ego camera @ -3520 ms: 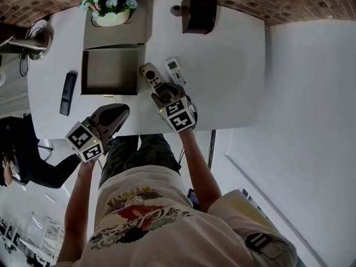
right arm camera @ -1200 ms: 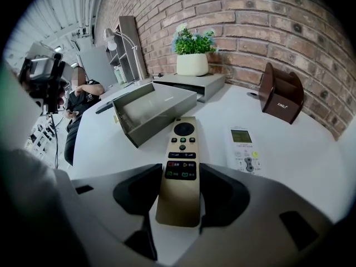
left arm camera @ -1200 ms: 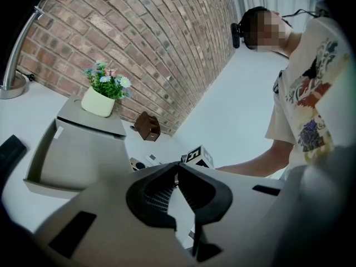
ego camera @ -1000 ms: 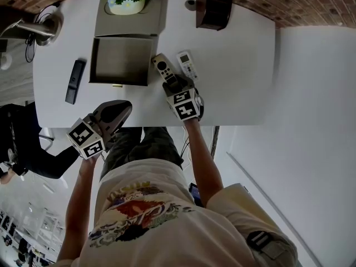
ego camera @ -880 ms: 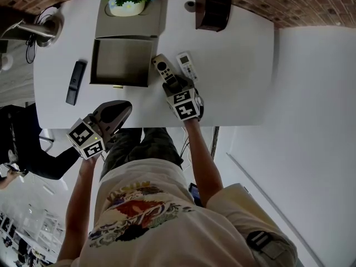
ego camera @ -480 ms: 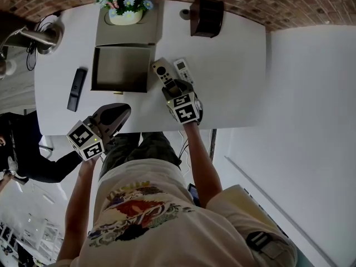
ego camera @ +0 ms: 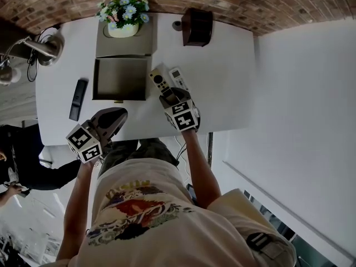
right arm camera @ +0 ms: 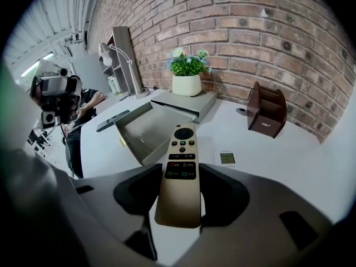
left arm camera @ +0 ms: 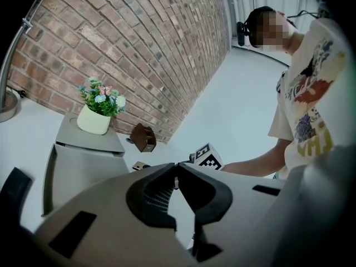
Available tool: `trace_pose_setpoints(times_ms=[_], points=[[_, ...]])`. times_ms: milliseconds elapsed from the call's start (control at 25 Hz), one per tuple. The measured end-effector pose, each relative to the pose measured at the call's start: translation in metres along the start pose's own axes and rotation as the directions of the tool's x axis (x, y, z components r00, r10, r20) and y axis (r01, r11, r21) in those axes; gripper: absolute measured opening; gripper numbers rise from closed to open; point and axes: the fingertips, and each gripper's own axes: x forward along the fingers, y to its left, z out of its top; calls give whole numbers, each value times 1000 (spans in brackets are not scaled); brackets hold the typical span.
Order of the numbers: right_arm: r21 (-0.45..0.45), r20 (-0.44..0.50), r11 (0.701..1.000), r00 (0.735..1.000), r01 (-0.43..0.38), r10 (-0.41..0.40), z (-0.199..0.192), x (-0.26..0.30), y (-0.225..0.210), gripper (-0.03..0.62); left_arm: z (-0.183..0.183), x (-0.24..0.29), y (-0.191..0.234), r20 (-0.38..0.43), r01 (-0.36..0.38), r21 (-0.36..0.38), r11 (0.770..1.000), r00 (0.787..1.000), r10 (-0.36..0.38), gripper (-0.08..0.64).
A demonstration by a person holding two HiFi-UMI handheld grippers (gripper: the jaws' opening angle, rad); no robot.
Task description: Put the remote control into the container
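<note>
Container (ego camera: 119,79) stands open on top; flowerpot (ego camera: 122,30) behind.

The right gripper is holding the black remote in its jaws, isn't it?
Not quite. The right gripper is holding the gold remote in its jaws, not the black one. The right gripper view shows this. In the head view, the black remote lies by itself to the left of the container.
</note>
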Motion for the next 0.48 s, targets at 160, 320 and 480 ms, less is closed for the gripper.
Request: trace_pose_setpoints(times_ms=[160,320,480], points=[[-14,1,1000,1000,22,-22,6,-4,2,211,6,-7,0,4,12,14,1000,1000,-12,5],[-18,3,1000,1000,19,-19,14,-5,14,212,11,-18,2,6,17,15,1000,1000,-17,5],[-5,10,1000,1000,4,-4,18,-6,29,211,15,-26,4,10,28,30,999,1000,-28,5]])
